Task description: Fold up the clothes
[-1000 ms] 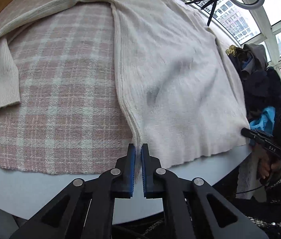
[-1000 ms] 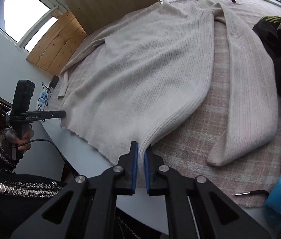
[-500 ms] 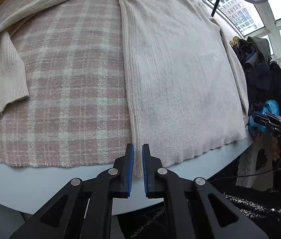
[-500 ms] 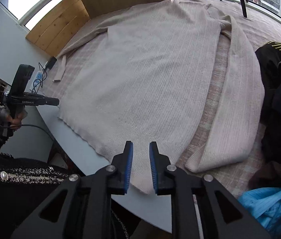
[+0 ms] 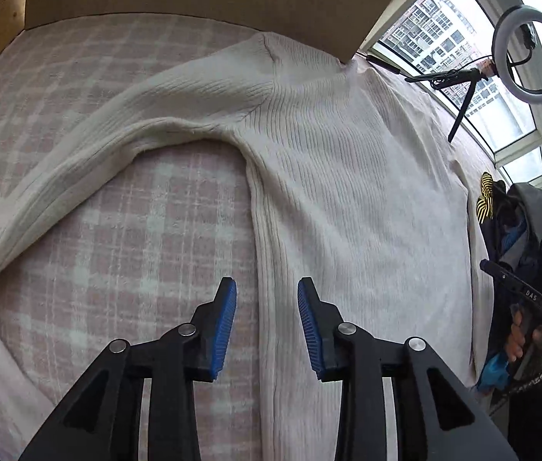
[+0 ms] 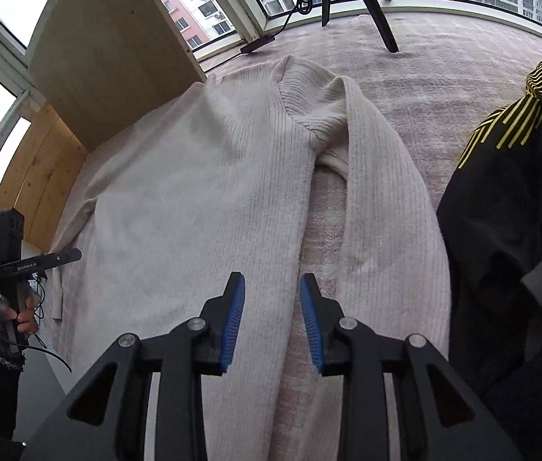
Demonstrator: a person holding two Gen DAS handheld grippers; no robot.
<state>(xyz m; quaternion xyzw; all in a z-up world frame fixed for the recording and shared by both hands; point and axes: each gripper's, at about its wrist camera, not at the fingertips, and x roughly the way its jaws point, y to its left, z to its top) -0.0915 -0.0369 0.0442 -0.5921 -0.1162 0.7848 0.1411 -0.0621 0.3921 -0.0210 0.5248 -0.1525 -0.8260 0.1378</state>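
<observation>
A cream ribbed sweater (image 5: 347, 199) lies flat on a pink plaid cloth (image 5: 148, 253). My left gripper (image 5: 267, 319) is open and empty, over the sweater's left side seam below the armpit. The left sleeve (image 5: 79, 161) curves away to the left. In the right wrist view the sweater (image 6: 202, 192) fills the middle, and its right sleeve (image 6: 382, 207) lies alongside the body. My right gripper (image 6: 273, 319) is open and empty, over the sweater's right side edge and the strip of cloth between body and sleeve.
A pile of dark clothes (image 6: 509, 199) with a yellow-striped piece (image 6: 501, 130) sits at the right. A wooden board (image 6: 109, 61) stands at the back. A ring light on a tripod (image 5: 528, 57) stands by the windows.
Both grippers let go of the sweater's bottom hem, opened wide and moved up along its side edges toward the armpits.
</observation>
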